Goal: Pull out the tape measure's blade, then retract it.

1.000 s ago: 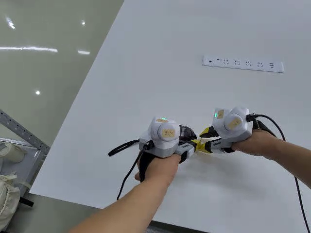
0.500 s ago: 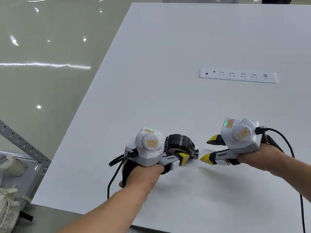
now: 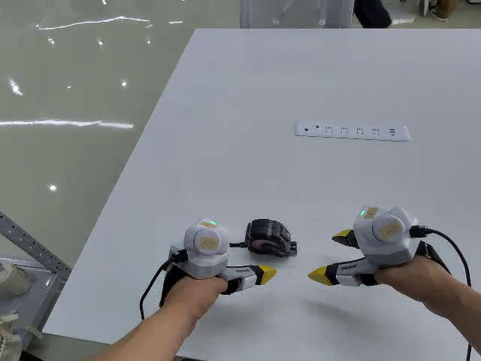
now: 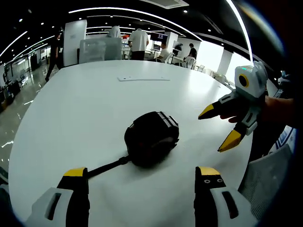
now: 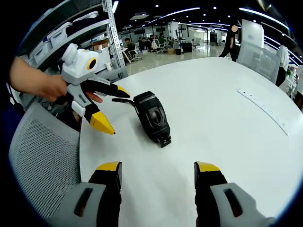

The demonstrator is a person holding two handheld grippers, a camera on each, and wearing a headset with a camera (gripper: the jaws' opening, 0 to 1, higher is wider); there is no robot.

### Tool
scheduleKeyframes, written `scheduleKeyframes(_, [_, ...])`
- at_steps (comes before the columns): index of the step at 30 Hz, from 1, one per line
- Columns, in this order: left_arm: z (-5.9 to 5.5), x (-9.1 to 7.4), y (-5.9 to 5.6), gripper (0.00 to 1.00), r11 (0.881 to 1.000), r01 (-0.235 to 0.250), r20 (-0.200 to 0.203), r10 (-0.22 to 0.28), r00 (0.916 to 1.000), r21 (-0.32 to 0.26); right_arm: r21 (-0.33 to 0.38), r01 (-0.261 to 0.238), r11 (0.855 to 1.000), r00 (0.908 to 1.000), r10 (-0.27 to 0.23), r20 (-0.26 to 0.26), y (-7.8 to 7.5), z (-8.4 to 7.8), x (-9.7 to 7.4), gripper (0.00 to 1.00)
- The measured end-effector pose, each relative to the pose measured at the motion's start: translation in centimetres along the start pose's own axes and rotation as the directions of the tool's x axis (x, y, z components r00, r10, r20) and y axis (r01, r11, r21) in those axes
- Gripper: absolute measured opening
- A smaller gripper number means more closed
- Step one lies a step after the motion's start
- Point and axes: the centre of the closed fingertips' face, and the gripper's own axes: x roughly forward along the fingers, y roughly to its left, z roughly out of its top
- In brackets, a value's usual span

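Item: tape measure; black case, lying loose on the white table, touched by neither tool; no blade shows outside the case.

Position: between my two grippers, just beside my left one and farther from my right.

Long axis: runs roughly from one gripper to the other. The black strap trails off the near end toward my left jaws, its tip just beside one of them. The blade hook sits at the opposite end and faces my right jaws.

Left gripper: jaws apart, holding nothing; the case lies straight ahead of the gap, centred, a short reach off; the opening looks wider than the case.

Right gripper: jaws apart, holding nothing; the case lies ahead and a little to the left in the right gripper view, hook end nearest; the yellow tips point toward it but stand apart from it.

Other: power strip, well apart at the far side of the table; of no concern here.

Judgement: the layout suits a split of work; left is nearer the body of the case and lined up to clamp it across its flanks; right faces the hook and is better placed to pinch that small tab and draw along the axis, away from left.

Risk, as I judge it: the hook is small and low on the table, so my right tips would need to come in level and close to the surface; the strap could get caught under my left jaw.
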Motion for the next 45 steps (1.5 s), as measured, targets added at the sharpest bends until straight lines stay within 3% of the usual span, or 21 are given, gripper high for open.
scheduleKeyframes(5, [-0.5, -1.2, 0.4, 0.9, 1.0, -0.002, -0.009, 0.002, 1.0, 0.007, 0.102, 0.059, 0.993, 0.9955, -0.066, 0.068, 0.0, -0.3, -2.0, 0.63])
scheduleKeyframes(12, [-0.2, -3.2, 0.2, 0.9, 0.998, 0.019, 0.001, -0.019, 0.9998, 0.052, 0.177, 0.118, 0.977, 0.9859, -0.136, 0.097, 0.5, -1.5, -5.2, 0.74])
scheduleKeyframes(21, [1.0, -5.9, -0.3, 0.9, 0.996, 0.028, 0.053, -0.032, 0.9981, 0.08, 0.276, 0.173, 0.945, 0.9666, -0.217, 0.136, 1.5, -2.0, -9.7, 0.83])
scheduleKeyframes(35, [-0.3, -10.0, 0.1, 1.0, 0.998, 0.045, 0.057, -0.047, 0.9973, 0.032, 0.348, 0.229, 0.909, 0.9413, -0.298, 0.158, 3.2, -2.5, -15.3, 0.96])
scheduleKeyframes(39, [-0.8, -11.2, 0.1, 1.0, 0.999, 0.05, 0.054, -0.051, 0.9972, 0.021, 0.353, 0.25, 0.901, 0.9293, -0.326, 0.173, 3.6, -2.5, -16.9, 0.99])
scheduleKeyframes(45, [-1.3, -12.9, 0.3, 1.0, 0.999, 0.05, 0.051, -0.051, 0.9974, 0.022, 0.356, 0.264, 0.896, 0.9281, -0.337, 0.159, 4.6, -2.9, -18.5, 1.0])
